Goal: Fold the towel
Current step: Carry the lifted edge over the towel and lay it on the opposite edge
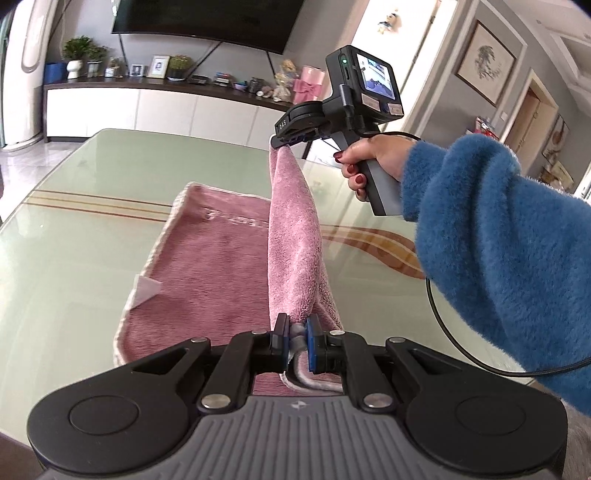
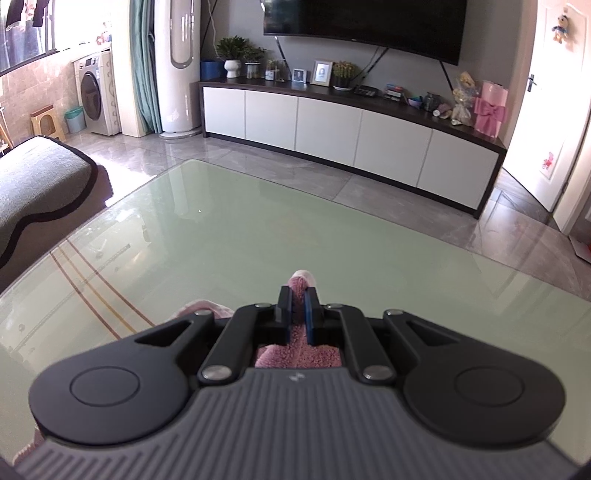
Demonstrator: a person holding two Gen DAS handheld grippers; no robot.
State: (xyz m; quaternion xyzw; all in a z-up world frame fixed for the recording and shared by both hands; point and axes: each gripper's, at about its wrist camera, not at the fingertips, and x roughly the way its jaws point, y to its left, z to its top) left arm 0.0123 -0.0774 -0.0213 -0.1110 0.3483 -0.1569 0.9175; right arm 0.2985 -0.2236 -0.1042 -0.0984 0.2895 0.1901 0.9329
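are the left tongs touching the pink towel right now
Touching. In the left wrist view the left tongs are pinched shut on the towel edge, pink cloth squeezed between both pads.

TV (image 2: 364,26), cabinet (image 2: 332,122) w/ plants (image 2: 232,48)

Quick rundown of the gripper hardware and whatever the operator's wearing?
Left gripper: black linkage arms with silver pivot pins, grey ribbed body, blue pad on one finger. Right gripper: same build; from the left wrist view it has a grey pistol handle, lit screen on top, green LED, black cable. Right hand: dark red nail polish, fuzzy blue sleeve.
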